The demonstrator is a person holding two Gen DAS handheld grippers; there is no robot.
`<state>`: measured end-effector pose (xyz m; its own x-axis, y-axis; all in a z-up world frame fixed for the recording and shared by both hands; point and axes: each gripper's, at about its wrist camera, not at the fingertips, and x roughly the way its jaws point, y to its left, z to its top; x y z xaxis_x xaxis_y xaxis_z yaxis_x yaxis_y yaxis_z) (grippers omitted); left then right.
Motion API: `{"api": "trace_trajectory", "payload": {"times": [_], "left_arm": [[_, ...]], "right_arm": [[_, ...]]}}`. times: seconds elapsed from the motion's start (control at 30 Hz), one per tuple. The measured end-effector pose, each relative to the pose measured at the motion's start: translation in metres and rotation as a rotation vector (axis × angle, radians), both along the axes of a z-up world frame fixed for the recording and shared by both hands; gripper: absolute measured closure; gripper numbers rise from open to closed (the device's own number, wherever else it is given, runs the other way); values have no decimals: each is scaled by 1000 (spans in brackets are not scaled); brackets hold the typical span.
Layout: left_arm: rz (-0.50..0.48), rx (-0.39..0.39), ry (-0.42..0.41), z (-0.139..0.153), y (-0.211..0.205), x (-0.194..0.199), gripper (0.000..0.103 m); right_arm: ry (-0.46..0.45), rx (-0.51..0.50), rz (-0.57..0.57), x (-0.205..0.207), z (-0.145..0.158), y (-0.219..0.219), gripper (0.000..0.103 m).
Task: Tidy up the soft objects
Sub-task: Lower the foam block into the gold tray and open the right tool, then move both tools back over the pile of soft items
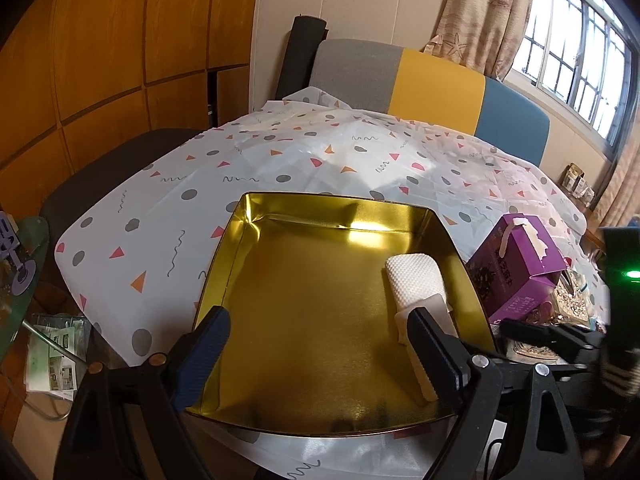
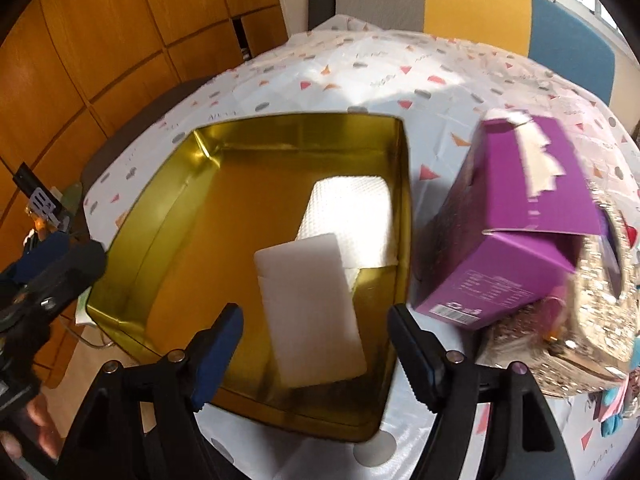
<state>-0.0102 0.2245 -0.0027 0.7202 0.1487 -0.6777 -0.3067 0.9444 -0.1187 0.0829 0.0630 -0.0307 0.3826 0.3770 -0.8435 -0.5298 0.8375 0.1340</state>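
With both the left tongs (image 1: pixel 320 348) and right tongs (image 2: pixel 316 340) wide and empty, the smooth white foam block (image 2: pixel 308 312) leans on the dimpled white towel roll (image 2: pixel 352 212) along the right wall of the gold metal tin (image 2: pixel 168 216) on the desk, so a careless lift past it could knock it flat or catch the tin's rim.

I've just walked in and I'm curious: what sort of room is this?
Most likely a room in someone's home. A table under a patterned tablecloth stands by a curtained window, with a grey, yellow and blue sofa behind it and wooden cupboards along the wall.
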Motion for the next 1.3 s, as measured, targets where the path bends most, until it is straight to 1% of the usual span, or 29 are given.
{"api": "trace_trajectory", "payload": {"times": [0.13,0.23,0.33,0.43,0.63,0.83,0.93,1.1,1.13,1.23,1.3], "left_arm": [[-13,13,-10,3,-5,-2,12],[-32,24,-17,6,-11,-2,12],[-53,35,-20,8,-18,-2,12],[-80,45,-22,9,-27,-2,12],[-140,68,-16,11,-49,-1,12],[-210,86,-4,11,-73,3,12],[-259,80,3,10,-87,6,12],[-385,94,-3,13,-118,9,12],[-420,97,-6,14,-128,9,12],[-509,101,8,13,-149,11,13],[-576,99,25,11,-166,14,15]], "right_arm": [[-73,34,-24,-14,21,-19,27],[-147,56,-55,-23,40,-38,27],[-200,87,-104,-28,58,-64,27],[-244,102,-177,-30,70,-95,27],[-268,125,-374,-25,81,-169,27],[-260,116,-587,-20,77,-250,27],[-260,118,-693,-22,76,-287,27],[-243,149,-897,-31,69,-355,27],[-241,154,-956,-33,66,-373,27],[-230,168,-1086,-37,59,-410,27],[-245,176,-1157,-40,55,-431,27]]}}
